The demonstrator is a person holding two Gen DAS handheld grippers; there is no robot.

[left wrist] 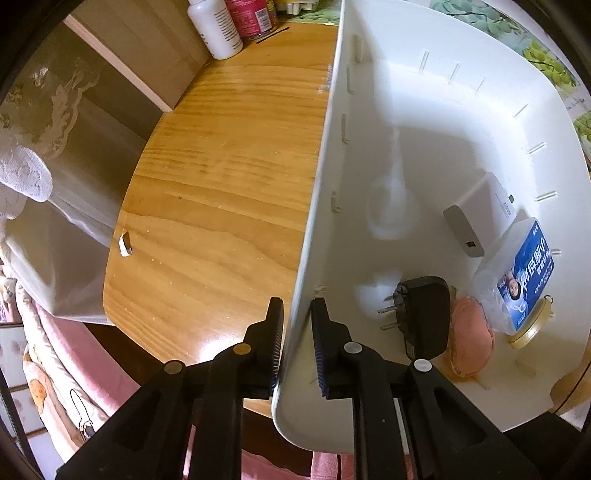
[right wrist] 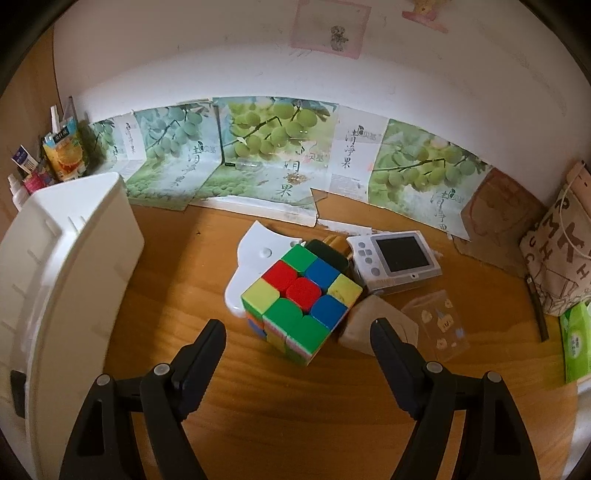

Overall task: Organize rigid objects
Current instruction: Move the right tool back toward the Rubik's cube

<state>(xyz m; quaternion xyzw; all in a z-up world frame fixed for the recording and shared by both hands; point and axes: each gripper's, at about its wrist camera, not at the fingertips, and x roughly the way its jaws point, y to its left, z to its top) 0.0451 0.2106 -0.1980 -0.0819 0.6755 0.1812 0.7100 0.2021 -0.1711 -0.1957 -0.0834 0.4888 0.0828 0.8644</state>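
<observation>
My left gripper (left wrist: pixel 297 310) is shut on the near wall of a white plastic bin (left wrist: pixel 424 122), one finger outside and one inside. The bin holds a black plug adapter (left wrist: pixel 421 317), a white power bank (left wrist: pixel 476 214), a clear box with a blue label (left wrist: pixel 517 277) and a pink object (left wrist: pixel 469 339). In the right wrist view the bin (right wrist: pixel 66 266) stands at the left. My right gripper (right wrist: pixel 297 328) is open and empty, just in front of a multicoloured puzzle cube (right wrist: pixel 299 306) on the wooden table (right wrist: pixel 295 406).
Behind the cube lie a white plastic piece (right wrist: pixel 258 258), a small white device with a screen (right wrist: pixel 395 258), a tan block (right wrist: pixel 373 325) and a clear sticker bag (right wrist: pixel 439 325). Bottles (left wrist: pixel 218 26) stand at the table's far end. A green tissue pack (right wrist: pixel 576 343) is at right.
</observation>
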